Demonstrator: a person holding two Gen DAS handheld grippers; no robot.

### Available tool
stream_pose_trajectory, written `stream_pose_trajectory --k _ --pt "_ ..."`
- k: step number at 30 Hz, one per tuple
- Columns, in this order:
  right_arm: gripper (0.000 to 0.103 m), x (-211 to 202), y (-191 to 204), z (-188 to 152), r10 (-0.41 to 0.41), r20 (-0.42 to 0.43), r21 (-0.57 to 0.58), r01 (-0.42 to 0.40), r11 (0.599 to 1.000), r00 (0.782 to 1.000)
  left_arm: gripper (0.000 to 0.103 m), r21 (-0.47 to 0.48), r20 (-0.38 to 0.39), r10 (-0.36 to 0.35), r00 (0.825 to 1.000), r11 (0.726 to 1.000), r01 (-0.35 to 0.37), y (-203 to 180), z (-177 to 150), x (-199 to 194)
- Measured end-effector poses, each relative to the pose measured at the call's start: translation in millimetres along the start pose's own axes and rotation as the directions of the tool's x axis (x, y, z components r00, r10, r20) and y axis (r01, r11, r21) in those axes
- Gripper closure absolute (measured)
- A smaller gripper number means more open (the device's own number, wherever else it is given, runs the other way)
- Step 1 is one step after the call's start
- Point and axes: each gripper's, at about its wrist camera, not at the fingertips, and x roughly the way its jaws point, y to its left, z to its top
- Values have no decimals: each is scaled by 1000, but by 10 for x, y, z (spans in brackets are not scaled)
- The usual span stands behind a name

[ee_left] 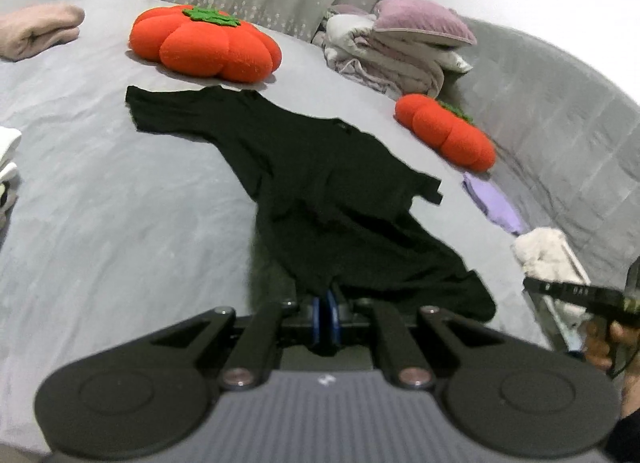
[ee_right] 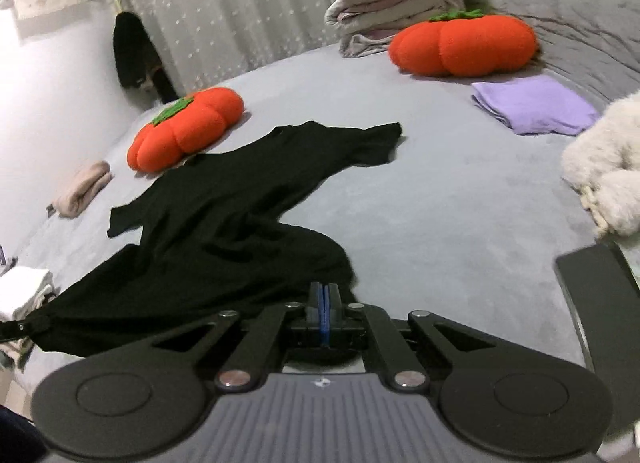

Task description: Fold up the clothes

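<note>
Both jaws clenched on hem of the limp black cotton T-shirt (ee_left: 320, 183), left gripper (ee_left: 326, 313) and right gripper (ee_right: 325, 303) gripping opposite corners, garment sprawled rumpled across the grey bed (ee_left: 120, 223); I'd judge even tension flattens it best.

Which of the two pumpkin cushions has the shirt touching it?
The pumpkin cushion by the curtain: the black shirt reaches its base. The pumpkin cushion near the folded purple cloth sits clear of it.
</note>
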Motion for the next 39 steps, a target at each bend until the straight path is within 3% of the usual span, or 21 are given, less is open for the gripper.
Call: stream_pose_trajectory --k 2,4,8,19,25,28,31,36,39 --pt "101 25 -67 -3 -8 -18 55 9 998 1000 98 -20 4 4 1000 1000 -4 62 -9 -39" --pt "93 145 -118 15 -31 -66 95 38 995 997 98 -40 8 9 1000 999 -9 124 -18 -79" --pt "76 242 -44 6 -35 -101 47 40 998 994 98 -81 16 18 1000 997 -17 248 -37 -158" --pt "76 627 208 -178 80 -206 8 -80 997 975 98 -175 -43 183 982 967 -187 732 -36 -63" --pt "77 769 396 -300 67 -235 -69 -86 994 970 98 -174 -40 235 971 955 -239 796 -11 -65" --pt "93 781 437 -334 75 -227 -86 -97 992 971 98 -173 -41 263 964 948 -266 830 -1 -66" --pt "97 674 437 -325 147 -182 -61 -160 985 972 98 -196 -36 248 968 948 -250 876 10 -106" --pt "97 225 220 -218 244 -27 81 -241 967 969 98 -236 9 91 996 968 -86 885 -14 -272" --pt "97 -75 108 -198 259 47 116 -263 958 965 98 -248 38 29 999 969 -19 866 -37 -351"
